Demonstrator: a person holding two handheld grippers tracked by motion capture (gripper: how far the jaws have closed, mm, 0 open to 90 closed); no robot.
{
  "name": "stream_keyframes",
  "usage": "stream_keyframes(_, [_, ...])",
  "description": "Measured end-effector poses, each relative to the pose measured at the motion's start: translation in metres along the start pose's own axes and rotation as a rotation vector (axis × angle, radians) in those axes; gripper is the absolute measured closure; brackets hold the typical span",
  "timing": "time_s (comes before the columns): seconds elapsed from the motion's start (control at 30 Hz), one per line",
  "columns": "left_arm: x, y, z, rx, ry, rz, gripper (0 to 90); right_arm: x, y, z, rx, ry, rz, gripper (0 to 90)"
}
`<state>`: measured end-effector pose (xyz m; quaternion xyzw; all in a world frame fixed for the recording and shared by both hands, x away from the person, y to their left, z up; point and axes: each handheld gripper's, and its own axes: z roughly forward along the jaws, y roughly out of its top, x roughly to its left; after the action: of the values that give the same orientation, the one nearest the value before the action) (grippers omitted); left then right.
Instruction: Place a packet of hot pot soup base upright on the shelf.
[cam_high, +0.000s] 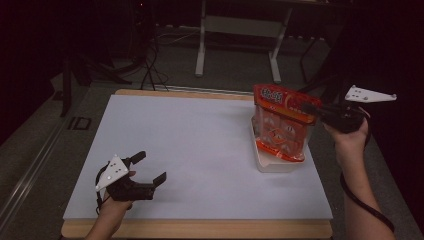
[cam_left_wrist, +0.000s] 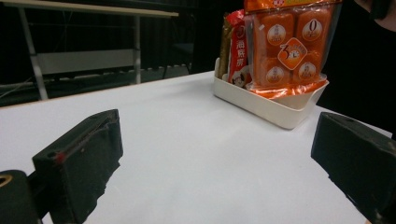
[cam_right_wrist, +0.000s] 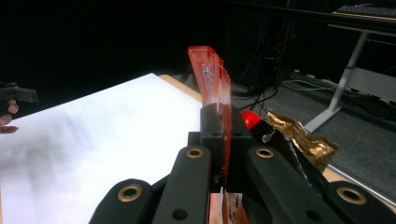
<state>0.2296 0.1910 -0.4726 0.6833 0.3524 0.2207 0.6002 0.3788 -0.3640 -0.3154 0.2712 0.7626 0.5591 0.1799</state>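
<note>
Over white bin (cam_high: 272, 164), right hand-held gripper (cam_high: 311, 110) clamps upright snack bag (cam_high: 280, 122), left hand-held gripper (cam_high: 150, 168) agape

The orange packet (cam_high: 280, 122) stands upright in the white bin (cam_high: 274, 164) at the table's right side, its clear front showing four orange cakes. Its top edge is pinched between the closed jaws of the right gripper (cam_high: 311, 110). Behind it in the bin stand a red packet (cam_left_wrist: 239, 51) and a gold one (cam_left_wrist: 226, 42), both upright.
</note>
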Motion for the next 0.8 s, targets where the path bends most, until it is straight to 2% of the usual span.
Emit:
stream_keyframes(0.2, [-0.001,-0.001,0.002,0.005,-0.003,-0.002,2.8,-0.001,-0.004,-0.009,-0.012,-0.005,0.008,90.0])
stream_keyframes(0.3, [-0.001,-0.001,0.002,0.004,-0.002,-0.004,2.9,0.000,-0.004,-0.009,-0.006,-0.009,0.000,90.0])
stream_keyframes(0.37, [0.000,-0.001,0.002,0.007,0.000,-0.005,2.8,-0.001,-0.006,-0.009,-0.018,0.008,0.018,90.0])
stream_keyframes(0.47, [0.000,-0.002,0.002,0.010,-0.001,-0.006,2.9,0.000,-0.009,-0.007,-0.007,-0.009,0.008,90.0])
stream_keyframes(0.67, [0.000,-0.002,0.002,0.008,-0.004,-0.008,2.9,-0.004,-0.026,-0.001,0.009,0.001,0.049,90.0])
stream_keyframes(0.8, [0.000,-0.003,0.002,0.011,0.000,-0.009,2.9,-0.007,-0.039,0.000,0.000,0.016,0.084,90.0])
